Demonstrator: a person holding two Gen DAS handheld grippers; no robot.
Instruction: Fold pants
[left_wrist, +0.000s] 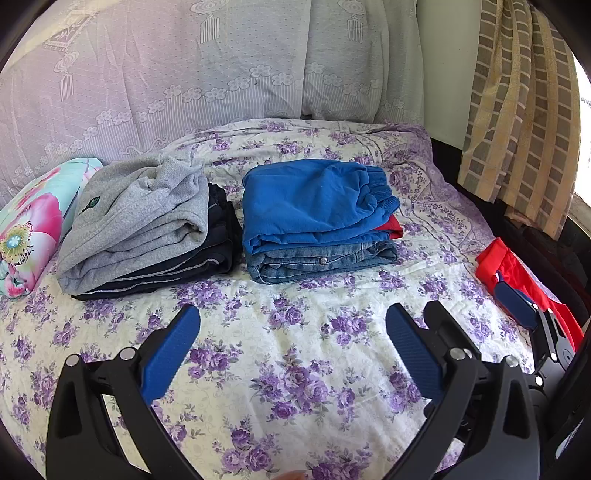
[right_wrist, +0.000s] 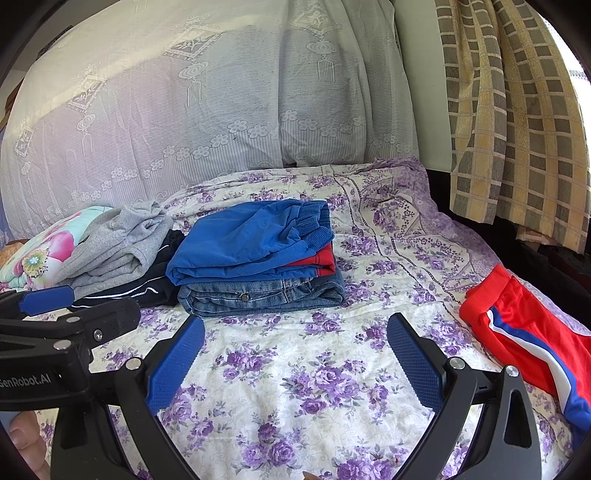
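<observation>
Both the left gripper (left_wrist: 293, 332) and right gripper (right_wrist: 295, 343) hang spread over bare purple-flowered bedsheet (left_wrist: 295, 387). Unfolded red track pants with blue-white stripe (right_wrist: 524, 332) lie at its right edge (two folded stacks behind).

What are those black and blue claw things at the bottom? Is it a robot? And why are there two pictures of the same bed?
No robot here. A person holds a claw-like gripper in each hand, and each one has a small camera looking out along its two blue fingers. One picture comes from the left gripper, the other from the right gripper, so you see the same bed twice, from slightly different spots. Both grippers are open and hold nothing. On the bed lie two piles of folded clothes: a grey top on dark clothes, and blue pants on jeans. At the right edge lie red pants with a white and blue stripe, not yet folded. A flowery pillow lies at the left.
</observation>
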